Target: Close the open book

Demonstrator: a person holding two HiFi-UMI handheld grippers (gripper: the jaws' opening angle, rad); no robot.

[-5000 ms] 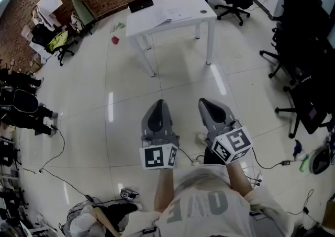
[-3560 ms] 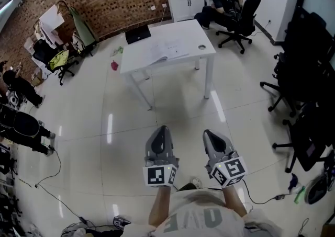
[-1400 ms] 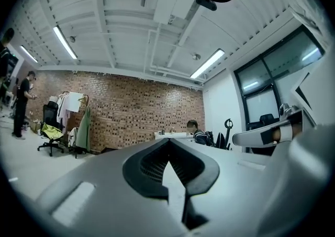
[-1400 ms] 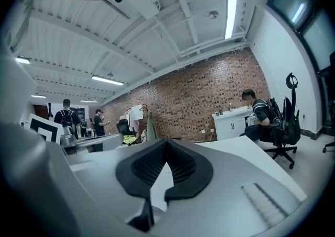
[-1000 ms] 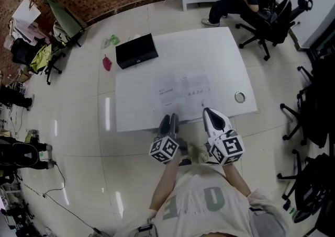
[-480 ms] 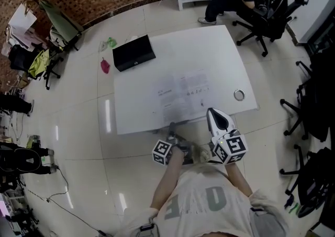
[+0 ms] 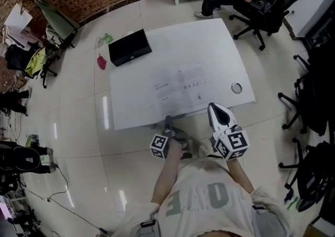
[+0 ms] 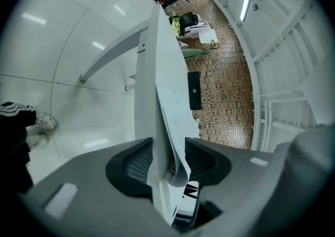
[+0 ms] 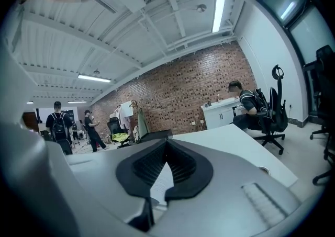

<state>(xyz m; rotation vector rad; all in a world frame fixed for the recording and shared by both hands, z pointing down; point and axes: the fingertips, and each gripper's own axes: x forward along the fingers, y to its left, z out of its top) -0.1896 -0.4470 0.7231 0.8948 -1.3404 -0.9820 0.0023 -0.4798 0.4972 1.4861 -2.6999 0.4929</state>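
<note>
Looking along the left gripper (image 8: 168,158) here, with the whole view tipped on its side. Jaws wide apart, straddling the near edge of the white table (image 8: 149,89), seen edge-on and running up the middle like a slab. Also got the curled lower edge of the open book (image 8: 180,126) between the ribbed pads (image 8: 137,165), right up by the right-hand one; can't tell if either pad actually presses. Further along the tabletop, a flat black case (image 8: 194,90). Off to the left, glossy white floor (image 8: 68,37), plus a striped trouser leg (image 8: 13,142) and a white shoe (image 8: 44,121). Over on the right, brick wall (image 8: 225,89) and a ceiling strip light (image 8: 244,1).
</note>
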